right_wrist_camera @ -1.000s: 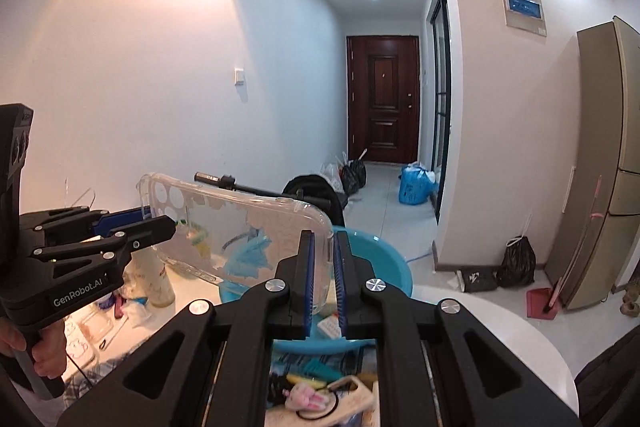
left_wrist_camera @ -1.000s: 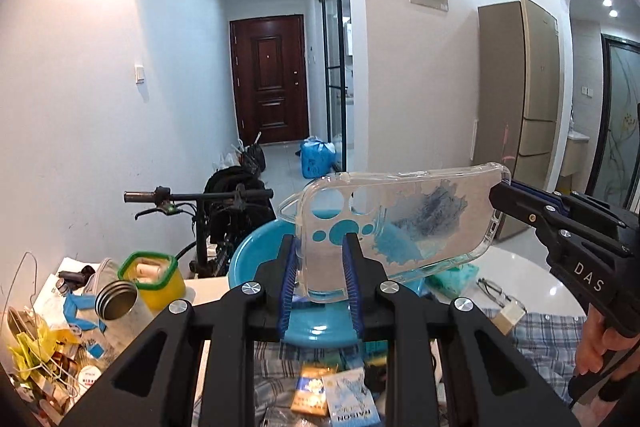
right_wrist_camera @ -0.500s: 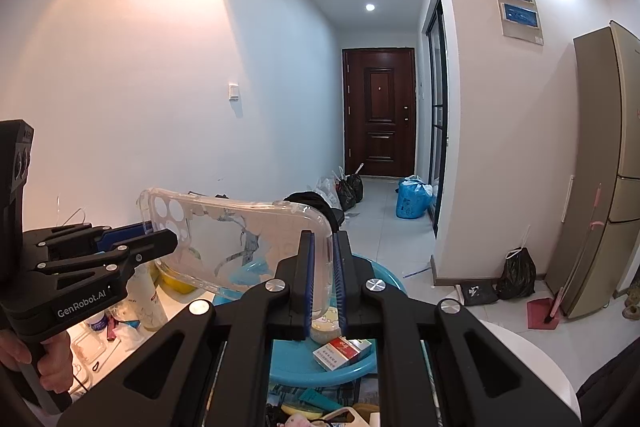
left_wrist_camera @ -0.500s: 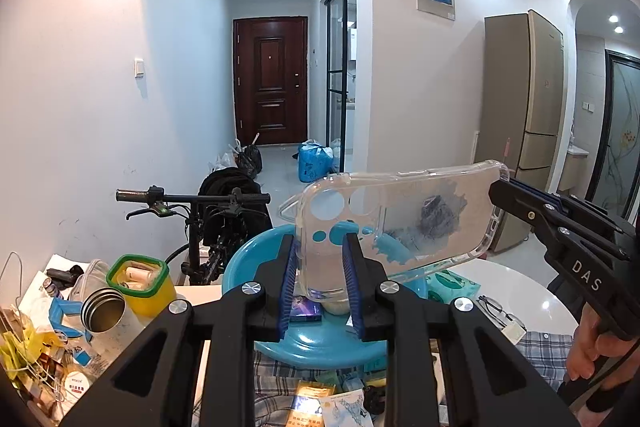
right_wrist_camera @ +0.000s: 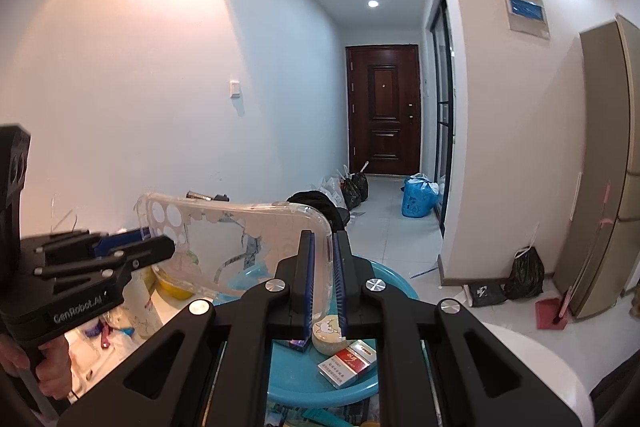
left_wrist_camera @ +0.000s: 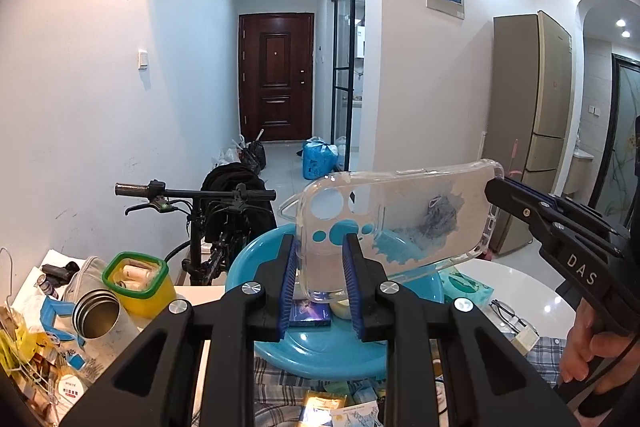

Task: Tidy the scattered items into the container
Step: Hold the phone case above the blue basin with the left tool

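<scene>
A clear phone case (left_wrist_camera: 400,223) is held in the air above the blue basin (left_wrist_camera: 320,347). My left gripper (left_wrist_camera: 320,259) is shut on its camera-hole end. My right gripper (right_wrist_camera: 322,259) is shut on the other end of the case (right_wrist_camera: 248,247); it also shows at the right of the left wrist view (left_wrist_camera: 496,187). The basin (right_wrist_camera: 296,367) holds a red cigarette pack (right_wrist_camera: 346,365), a round cream tin (right_wrist_camera: 328,333) and a dark blue box (left_wrist_camera: 310,313).
A yellow tub with a green rim (left_wrist_camera: 138,283) and a steel cup (left_wrist_camera: 96,315) stand left of the basin. Glasses (left_wrist_camera: 506,313) lie on the white table at right. Small packets (left_wrist_camera: 340,411) lie on the checked cloth in front. A bicycle (left_wrist_camera: 208,211) stands behind.
Both grippers have moved forward over the basin with the case held between them. The basin's contents have come into view under the case.
</scene>
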{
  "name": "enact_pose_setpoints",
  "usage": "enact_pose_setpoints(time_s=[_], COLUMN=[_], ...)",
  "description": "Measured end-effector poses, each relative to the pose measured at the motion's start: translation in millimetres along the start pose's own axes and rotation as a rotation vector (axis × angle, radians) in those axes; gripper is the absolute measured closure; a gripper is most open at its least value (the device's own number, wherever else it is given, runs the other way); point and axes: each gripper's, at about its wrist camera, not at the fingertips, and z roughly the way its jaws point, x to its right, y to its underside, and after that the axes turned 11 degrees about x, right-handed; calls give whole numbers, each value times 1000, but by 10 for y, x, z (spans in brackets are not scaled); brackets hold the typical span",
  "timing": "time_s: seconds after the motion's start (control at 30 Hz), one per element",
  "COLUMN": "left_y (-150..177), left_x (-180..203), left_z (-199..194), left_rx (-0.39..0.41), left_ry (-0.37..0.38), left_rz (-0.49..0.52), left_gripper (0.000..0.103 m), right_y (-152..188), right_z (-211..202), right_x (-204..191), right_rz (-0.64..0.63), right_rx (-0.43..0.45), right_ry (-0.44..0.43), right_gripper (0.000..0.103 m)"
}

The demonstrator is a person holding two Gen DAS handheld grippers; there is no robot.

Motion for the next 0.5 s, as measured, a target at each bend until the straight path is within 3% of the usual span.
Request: enact_pose_setpoints(time_s=[0.5], left_y=[30], left_x=[-108], left_z=[332], left_rx=[0], left_ry=[44], left_rz=[-11], left_gripper=[78], right_y=[33], right_z=[233], right_x=[3], right_rz=[-42], right_rx=[20], right_ry=[34], right_gripper=[94])
